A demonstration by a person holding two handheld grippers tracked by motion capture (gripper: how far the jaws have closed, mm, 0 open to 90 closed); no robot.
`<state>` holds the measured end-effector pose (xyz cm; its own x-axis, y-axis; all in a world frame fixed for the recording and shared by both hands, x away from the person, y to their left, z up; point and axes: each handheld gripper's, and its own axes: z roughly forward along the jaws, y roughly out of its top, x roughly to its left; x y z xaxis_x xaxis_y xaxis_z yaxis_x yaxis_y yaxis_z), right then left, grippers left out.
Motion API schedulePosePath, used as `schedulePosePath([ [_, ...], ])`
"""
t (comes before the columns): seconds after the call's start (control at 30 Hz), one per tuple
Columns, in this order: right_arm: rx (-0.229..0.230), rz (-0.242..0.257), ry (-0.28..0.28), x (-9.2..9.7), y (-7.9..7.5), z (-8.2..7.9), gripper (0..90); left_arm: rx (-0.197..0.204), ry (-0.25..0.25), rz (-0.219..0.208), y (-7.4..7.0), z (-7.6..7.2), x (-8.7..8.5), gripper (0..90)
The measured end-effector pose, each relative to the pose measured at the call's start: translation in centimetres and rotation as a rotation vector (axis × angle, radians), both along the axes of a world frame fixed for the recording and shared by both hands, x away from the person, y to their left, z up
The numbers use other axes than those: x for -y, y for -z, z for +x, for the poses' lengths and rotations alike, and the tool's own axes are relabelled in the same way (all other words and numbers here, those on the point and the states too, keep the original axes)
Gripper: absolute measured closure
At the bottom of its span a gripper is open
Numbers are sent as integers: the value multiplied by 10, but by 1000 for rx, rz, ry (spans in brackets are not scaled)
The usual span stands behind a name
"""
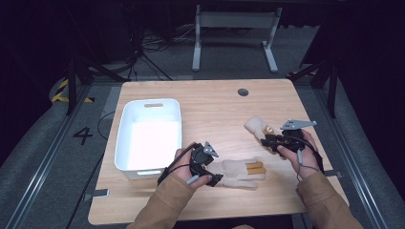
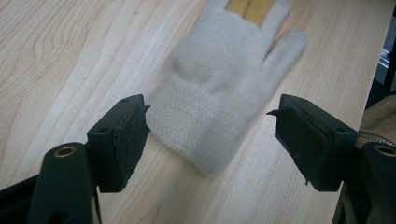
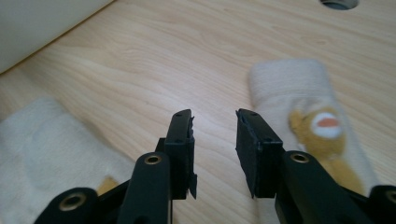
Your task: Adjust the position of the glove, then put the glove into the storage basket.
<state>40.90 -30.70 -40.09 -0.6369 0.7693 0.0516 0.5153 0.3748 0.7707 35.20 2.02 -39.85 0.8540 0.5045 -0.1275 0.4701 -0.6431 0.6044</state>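
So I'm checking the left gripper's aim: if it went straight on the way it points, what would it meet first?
Most likely the cuff of the cream glove, lying flat on the table between the left gripper's wide-open jaws, though depth is hard to judge.

The far glove [image 1: 261, 128] is partly hidden under the right gripper [image 1: 277, 141]; the near glove's [image 2: 219, 79] fingertips (blurred) are cut off at the frame's top.

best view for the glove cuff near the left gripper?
Left gripper view: the glove's cuff lies large between the open jaws, knit ribbing visible, slightly blurred. High view shows the whole glove small, its cuff at the left gripper. Right gripper view catches a blurred part.
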Motion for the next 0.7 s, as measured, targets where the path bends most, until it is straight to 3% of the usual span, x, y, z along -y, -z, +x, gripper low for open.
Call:
schedulePosePath([
  [0.07,23,5,36,8,-2,2,640,4,3,1,-1,0,-1,260],
  [0.27,19,50,71,20,-2,7,606,3,-8,-2,-2,-2,-5,259],
  [0.33,28,45,91,23,-2,10,589,4,-12,-6,-2,-2,-6,259],
  [0.5,44,81,182,35,2,18,536,1,-28,-2,-2,-5,-10,259],
  [0.7,45,61,261,45,10,28,509,1,-39,2,-1,-8,-13,250],
])
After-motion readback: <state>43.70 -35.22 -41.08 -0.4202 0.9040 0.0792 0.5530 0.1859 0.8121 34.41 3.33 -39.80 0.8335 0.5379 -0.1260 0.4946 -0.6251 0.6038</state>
